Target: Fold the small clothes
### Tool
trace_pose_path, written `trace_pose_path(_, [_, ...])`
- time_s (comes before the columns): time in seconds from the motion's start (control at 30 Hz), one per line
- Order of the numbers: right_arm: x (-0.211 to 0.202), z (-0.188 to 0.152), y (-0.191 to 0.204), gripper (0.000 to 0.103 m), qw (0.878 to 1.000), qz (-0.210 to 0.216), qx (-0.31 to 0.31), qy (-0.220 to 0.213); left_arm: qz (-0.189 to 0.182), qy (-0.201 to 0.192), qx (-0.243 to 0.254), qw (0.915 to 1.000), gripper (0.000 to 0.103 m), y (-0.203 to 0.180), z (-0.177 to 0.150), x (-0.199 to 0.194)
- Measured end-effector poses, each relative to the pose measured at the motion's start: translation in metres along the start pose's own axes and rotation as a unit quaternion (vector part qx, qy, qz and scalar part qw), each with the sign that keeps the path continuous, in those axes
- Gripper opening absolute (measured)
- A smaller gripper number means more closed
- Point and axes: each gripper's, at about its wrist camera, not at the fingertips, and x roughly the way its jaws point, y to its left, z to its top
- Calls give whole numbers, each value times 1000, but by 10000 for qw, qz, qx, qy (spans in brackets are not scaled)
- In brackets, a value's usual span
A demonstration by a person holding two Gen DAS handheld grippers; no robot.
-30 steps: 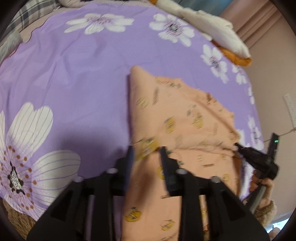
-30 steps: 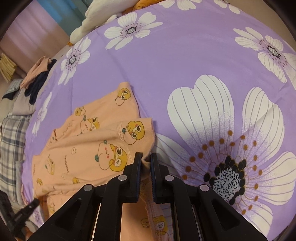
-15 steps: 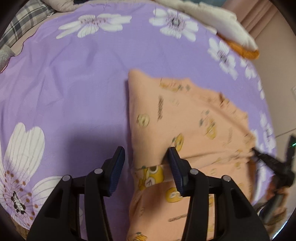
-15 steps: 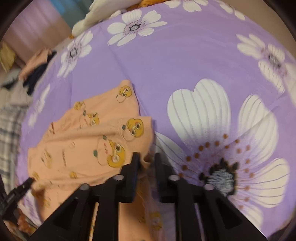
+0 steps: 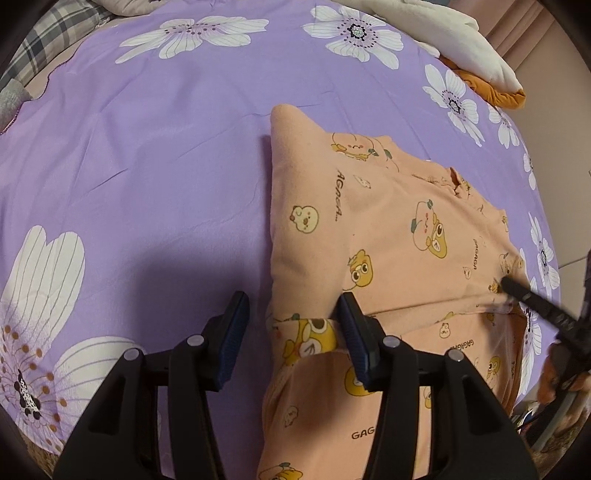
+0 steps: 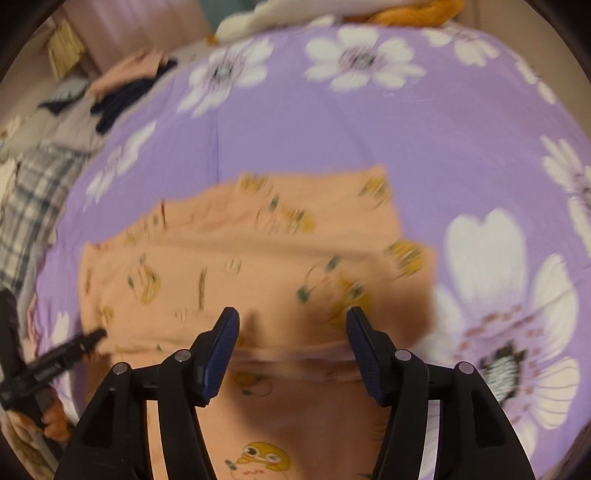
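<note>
Both grippers (image 5: pixel 291 325) (image 6: pixel 291 334) released garment (image 5: pixel 388 236); purple floral bedsheet (image 5: pixel 147 147)

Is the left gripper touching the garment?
Cannot tell. In the left wrist view the left gripper is open over the garment, but its right finger overlaps cloth, hiding any gap.

A purple flowered bedsheet (image 5: pixel 155 155) with a cream-and-orange blanket (image 5: pixel 476 48) at its far edge.

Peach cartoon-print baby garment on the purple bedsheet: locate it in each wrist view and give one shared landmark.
Left wrist: the peach cartoon-print garment fills centre to lower right, its edge between the open left gripper.
Right wrist: blurred, centre and bottom, beyond the open right gripper.
Shared landmark: white and orange bedding at the top.
</note>
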Motion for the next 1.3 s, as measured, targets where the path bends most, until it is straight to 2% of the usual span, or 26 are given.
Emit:
trace_pose_path(0.07, [8,-6,7,60,9996,-200,-173,103,9,3,-31,10000,52,0,-1,-1])
trace_pose_path(0.17, [8,-13,12,62,9985,-344,-417,6,36,-4,-24,10000,52,0,-1,-1])
trace_pose_path(0.37, [6,-17,3,63,9993,-178,-315,-22,23,-17,-63,10000,53,0,-1,-1])
trace_pose_path(0.5, [8,-18,8,70,9991,-183,-370,-36,17,-18,-79,10000,53,1,-2,-1])
trace_pose_path(1.03, [15,-17,15,79,9978,-304,-581,-46,-56,-90,-318,9994,59,2,-6,-5])
trace_pose_path(1.13, [16,-17,18,81,9973,-339,-649,-12,-74,-120,-336,9993,64,2,-9,-9])
trace_pose_path(1.3, [12,-17,17,81,9977,-309,-605,-49,77,-186,-210,9996,80,0,-20,-19])
